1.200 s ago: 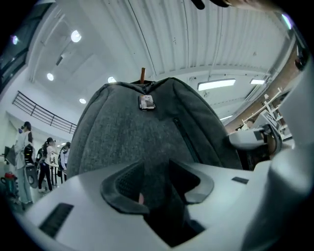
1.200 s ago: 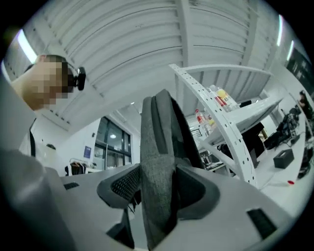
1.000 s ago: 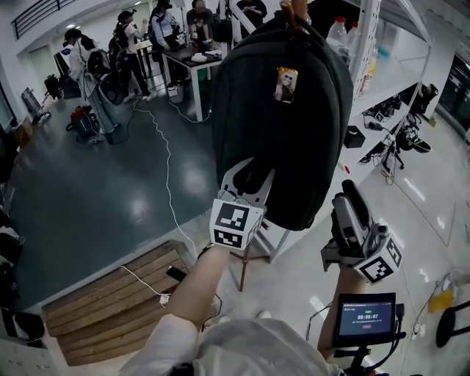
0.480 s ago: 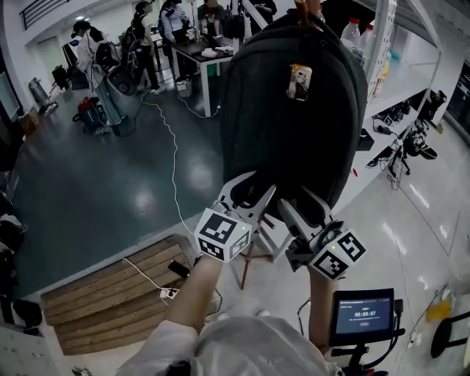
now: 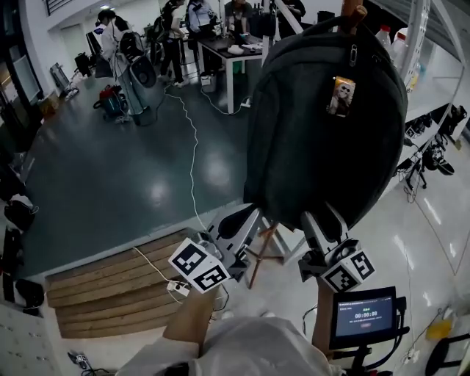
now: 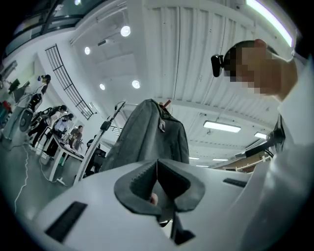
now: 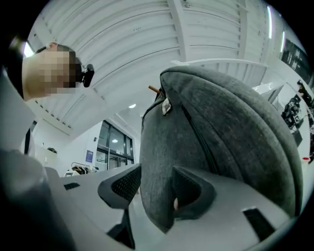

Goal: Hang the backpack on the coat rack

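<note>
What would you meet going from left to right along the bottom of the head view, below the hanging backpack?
Wooden steps → left tongs, shut → right tongs, closed on the lower edge of the backpack.

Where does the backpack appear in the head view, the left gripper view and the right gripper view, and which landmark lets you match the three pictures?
Head view: the backpack hangs in the upper right, its front panel towards the camera.
Left gripper view: the backpack sits at the centre, seen narrow and side-on.
Right gripper view: the backpack fills the centre and right.
Shared landmark: the brown peg at the backpack's top.
</note>
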The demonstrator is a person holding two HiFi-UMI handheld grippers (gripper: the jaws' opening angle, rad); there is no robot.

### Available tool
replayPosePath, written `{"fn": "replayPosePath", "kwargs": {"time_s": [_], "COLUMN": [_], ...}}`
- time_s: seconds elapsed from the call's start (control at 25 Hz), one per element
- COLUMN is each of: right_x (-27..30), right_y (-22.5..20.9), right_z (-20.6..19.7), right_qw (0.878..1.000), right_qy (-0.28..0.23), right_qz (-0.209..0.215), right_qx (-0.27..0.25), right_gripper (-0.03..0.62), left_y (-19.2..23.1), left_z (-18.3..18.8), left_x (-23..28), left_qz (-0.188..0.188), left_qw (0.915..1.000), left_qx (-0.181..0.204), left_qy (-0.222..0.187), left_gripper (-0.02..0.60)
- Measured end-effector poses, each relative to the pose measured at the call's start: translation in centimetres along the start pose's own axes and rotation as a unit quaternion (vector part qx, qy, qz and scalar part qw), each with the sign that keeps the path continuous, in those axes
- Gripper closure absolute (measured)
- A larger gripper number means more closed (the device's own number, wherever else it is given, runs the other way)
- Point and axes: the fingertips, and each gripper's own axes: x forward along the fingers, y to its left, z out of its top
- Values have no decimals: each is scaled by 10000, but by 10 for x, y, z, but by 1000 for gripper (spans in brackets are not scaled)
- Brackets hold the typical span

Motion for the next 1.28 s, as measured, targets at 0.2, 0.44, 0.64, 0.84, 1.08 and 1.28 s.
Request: {"fn": "replayPosePath", "kwargs": {"time_s": [0.2,0.44,0.64,0.84,1.08,1.28], "right_x": [8,8,8,8,6,14], "right_y": [24,41,42,40,35,32], "right_z": [-10,-10,-10,-11,-13,-10], "right_qw": [9992,9978,9970,9973,9979,9975], "right_qy": [126,88,25,21,20,90], "right_qz": [378,644,763,711,609,683], "right_qx": [46,-115,114,154,198,135], "right_gripper": [387,423,430,430,430,430], "left_y": [-13,-17,-7,-3,-2,4], "left_z": [2,4,-5,-8,-13,-5], "left_x": [-1,-3,-2,-1,-1,4], "left_qz": [20,104,281,260,251,268], "left_qw": [9993,9986,9986,9989,9987,9990], "left_qx": [367,505,409,275,287,272], "left_qy": [43,-75,198,267,346,214], "left_gripper": [569,569,574,574,572,574]}}
